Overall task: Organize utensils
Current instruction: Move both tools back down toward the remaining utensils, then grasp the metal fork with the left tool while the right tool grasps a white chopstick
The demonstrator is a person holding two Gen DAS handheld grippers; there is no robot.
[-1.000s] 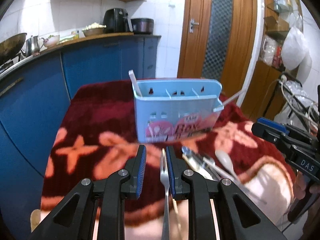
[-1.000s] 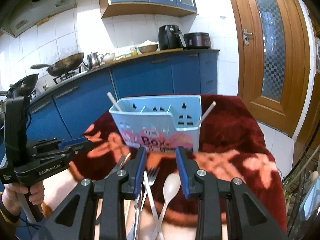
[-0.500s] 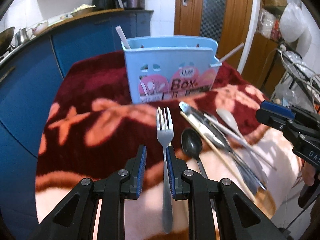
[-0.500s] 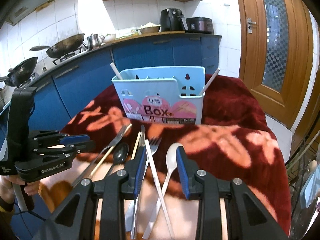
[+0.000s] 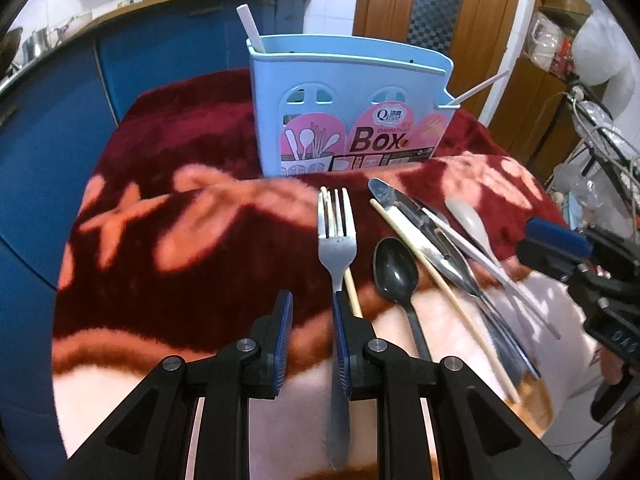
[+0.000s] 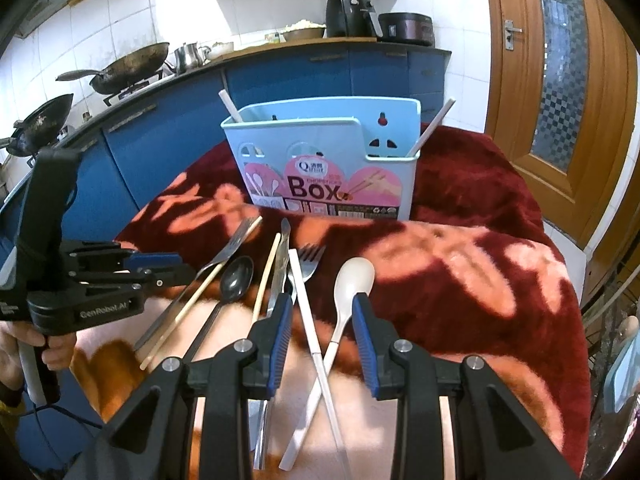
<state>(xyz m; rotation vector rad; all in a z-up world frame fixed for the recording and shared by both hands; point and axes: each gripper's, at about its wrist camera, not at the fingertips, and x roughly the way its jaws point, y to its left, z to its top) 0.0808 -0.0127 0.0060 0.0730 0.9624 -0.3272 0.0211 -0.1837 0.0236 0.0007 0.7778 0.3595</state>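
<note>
A light blue utensil box (image 5: pixel 344 104) (image 6: pixel 328 160) stands upright on a red flowered blanket (image 5: pixel 168 216), with two white sticks in it. In front of it lie a steel fork (image 5: pixel 336 236), a black spoon (image 5: pixel 396 268) (image 6: pixel 236 276), wooden chopsticks (image 5: pixel 436 280), a knife (image 5: pixel 424 228) (image 6: pixel 280 264), a white chopstick (image 6: pixel 312 320) and a white spoon (image 6: pixel 352 280) (image 5: pixel 468 220). My left gripper (image 5: pixel 310 312) is open; the fork's handle lies along its right finger. My right gripper (image 6: pixel 320 312) is open above the white spoon and chopstick.
Blue kitchen cabinets (image 6: pixel 280 80) with woks and pots run behind the table. A wooden door (image 6: pixel 560 80) is at the right. A rack with cables (image 5: pixel 600 128) stands by the table's right side. The blanket drops off at the table's edges.
Both grippers have tilted down and come closer to the blanket. The left gripper has opened wider, and the fork now lies on the blanket.
</note>
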